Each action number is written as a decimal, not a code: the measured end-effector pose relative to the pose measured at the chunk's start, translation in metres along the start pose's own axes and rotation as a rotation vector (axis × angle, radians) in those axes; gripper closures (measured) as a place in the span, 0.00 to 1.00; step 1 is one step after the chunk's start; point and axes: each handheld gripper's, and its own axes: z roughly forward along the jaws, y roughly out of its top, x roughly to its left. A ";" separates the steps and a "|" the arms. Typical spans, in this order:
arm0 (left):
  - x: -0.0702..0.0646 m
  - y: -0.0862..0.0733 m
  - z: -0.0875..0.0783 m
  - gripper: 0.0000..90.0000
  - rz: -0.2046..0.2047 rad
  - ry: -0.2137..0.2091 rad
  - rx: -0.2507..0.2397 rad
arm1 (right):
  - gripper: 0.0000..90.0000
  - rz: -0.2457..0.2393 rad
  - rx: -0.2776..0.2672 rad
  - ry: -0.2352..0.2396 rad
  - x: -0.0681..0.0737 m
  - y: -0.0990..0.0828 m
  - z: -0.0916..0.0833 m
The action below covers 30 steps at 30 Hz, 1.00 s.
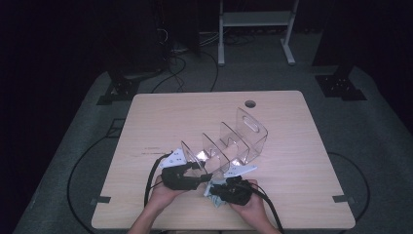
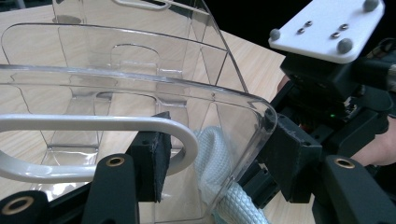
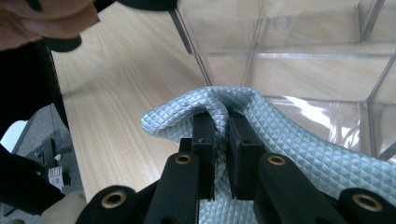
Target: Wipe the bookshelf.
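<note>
A clear plastic rack [image 1: 229,141] with several upright dividers stands slantwise on the wooden table [image 1: 160,117]. My left gripper [image 1: 200,176] is at the rack's near end. In the left gripper view its pads [image 2: 150,161] straddle the front wall [image 2: 140,84] beside the handle cutout and seem to press on it. My right gripper [image 1: 225,189], just right of it, is shut on a fold of pale blue quilted cloth [image 3: 299,140]. The cloth [image 1: 214,201] lies on the table against the rack's front, and part of it shows through the clear wall [image 2: 212,156].
Two white sheets [image 1: 176,157] [image 1: 242,169] lie beside the rack's near end. The right gripper's white plate [image 2: 327,28] is close to the left gripper. A cable hole [image 1: 250,103] sits near the table's far edge. Cables trail off the near edge.
</note>
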 end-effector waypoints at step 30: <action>-0.001 0.000 0.000 0.50 0.011 -0.006 -0.001 | 0.91 -0.001 -0.052 0.006 -0.002 0.005 -0.011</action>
